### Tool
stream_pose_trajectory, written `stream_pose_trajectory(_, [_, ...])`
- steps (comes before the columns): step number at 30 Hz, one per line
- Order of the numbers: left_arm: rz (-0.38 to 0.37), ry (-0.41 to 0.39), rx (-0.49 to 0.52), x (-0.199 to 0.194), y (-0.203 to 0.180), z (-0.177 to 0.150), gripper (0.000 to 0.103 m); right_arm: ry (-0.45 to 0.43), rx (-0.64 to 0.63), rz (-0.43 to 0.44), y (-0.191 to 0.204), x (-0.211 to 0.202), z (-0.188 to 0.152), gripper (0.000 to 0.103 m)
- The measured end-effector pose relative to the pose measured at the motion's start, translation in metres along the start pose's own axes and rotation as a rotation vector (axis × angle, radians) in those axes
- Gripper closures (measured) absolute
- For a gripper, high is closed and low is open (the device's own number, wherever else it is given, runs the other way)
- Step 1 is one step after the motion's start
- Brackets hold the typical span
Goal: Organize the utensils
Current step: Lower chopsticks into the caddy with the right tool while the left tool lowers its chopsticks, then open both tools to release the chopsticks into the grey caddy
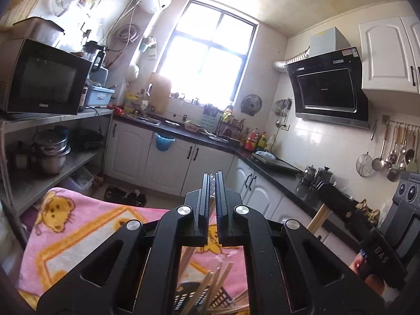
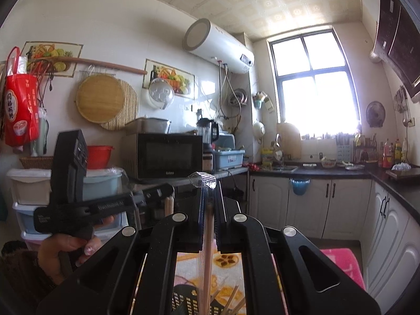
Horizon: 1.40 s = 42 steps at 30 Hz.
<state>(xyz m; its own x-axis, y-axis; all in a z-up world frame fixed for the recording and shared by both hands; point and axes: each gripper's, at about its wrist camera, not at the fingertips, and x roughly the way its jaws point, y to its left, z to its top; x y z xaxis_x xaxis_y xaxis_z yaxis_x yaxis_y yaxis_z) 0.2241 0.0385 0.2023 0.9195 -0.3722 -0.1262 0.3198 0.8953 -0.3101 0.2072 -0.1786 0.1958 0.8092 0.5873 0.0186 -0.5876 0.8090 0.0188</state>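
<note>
In the left wrist view my left gripper (image 1: 212,183) is shut on a thin pair of wooden chopsticks (image 1: 210,206) in clear wrap, held upright. My right gripper (image 2: 210,186) is shut on another wrapped pair of chopsticks (image 2: 208,236), whose crinkled plastic end (image 2: 202,179) sticks up above the fingers. Each gripper shows in the other's view: the right gripper (image 1: 328,190) with wooden sticks (image 1: 319,216) hanging below it, and the left gripper (image 2: 168,191), held by a hand (image 2: 65,246). Below both stands a black slotted basket (image 2: 183,299) with several loose chopsticks (image 1: 207,288).
The basket sits on a pink cartoon blanket (image 1: 78,225). A metal shelf with a microwave (image 1: 44,78) and pots (image 1: 51,149) stands at the left. Dark counters (image 1: 275,173) over white cabinets run along the far and right walls, and ladles hang on a rail (image 1: 393,155).
</note>
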Motion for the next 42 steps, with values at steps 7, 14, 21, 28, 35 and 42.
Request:
stream_pose_trajectory(7, [0.029,0.022,-0.011,0.002,0.014,-0.021,0.101,0.076,0.036,-0.005,-0.004,0.019,-0.030,0.096])
stream_pose_trajectory(14, [0.048,0.063,-0.007,0.003,0.022,-0.045,0.101,0.108,0.073,0.008,-0.003,0.026,-0.050,0.096])
stream_pose_trajectory(21, [0.063,0.122,-0.017,0.005,0.026,-0.067,0.101,0.165,0.094,-0.006,-0.002,0.030,-0.069,0.096])
stream_pose_trajectory(28, [0.069,0.185,-0.025,0.004,0.028,-0.081,0.101,0.233,0.128,-0.038,-0.005,0.027,-0.076,0.096])
stream_pose_trajectory(35, [0.079,0.225,-0.028,-0.006,0.025,-0.091,0.090,0.314,0.166,-0.057,-0.011,0.023,-0.083,0.087])
stream_pose_trajectory(42, [0.081,0.213,-0.037,-0.027,0.025,-0.091,0.060,0.337,0.174,-0.065,-0.009,0.006,-0.084,0.071])
